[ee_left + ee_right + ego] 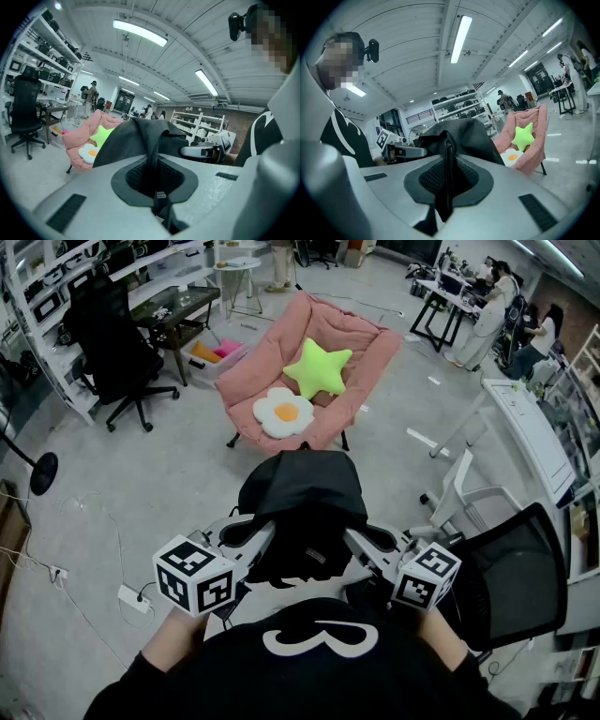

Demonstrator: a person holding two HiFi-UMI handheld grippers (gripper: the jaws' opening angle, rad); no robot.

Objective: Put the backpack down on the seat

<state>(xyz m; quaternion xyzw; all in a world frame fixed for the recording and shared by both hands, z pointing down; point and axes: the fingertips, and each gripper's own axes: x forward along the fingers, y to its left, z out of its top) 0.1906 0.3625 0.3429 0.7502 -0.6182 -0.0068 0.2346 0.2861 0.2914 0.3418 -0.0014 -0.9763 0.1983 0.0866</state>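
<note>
A black backpack (pixel 302 512) hangs in front of me, held up off the floor between both grippers. My left gripper (pixel 255 538) is shut on a black strap (pixel 153 164) of the backpack at its left side. At the bag's right side my right gripper (pixel 361 542) is shut on another strap (pixel 446 168). The seat, a pink folding chair (pixel 361 348), stands a few steps ahead on the grey floor. A green star cushion (pixel 318 368) and a fried-egg cushion (pixel 282 412) lie on it. The backpack is well short of the chair.
A black office chair (pixel 117 343) and a dark table (pixel 178 307) stand at the left, with a plastic bin (pixel 217 357) beside the pink chair. A black mesh chair (pixel 520 573) and white frame (pixel 459 488) are close on my right. A power strip (pixel 134 598) lies on the floor left.
</note>
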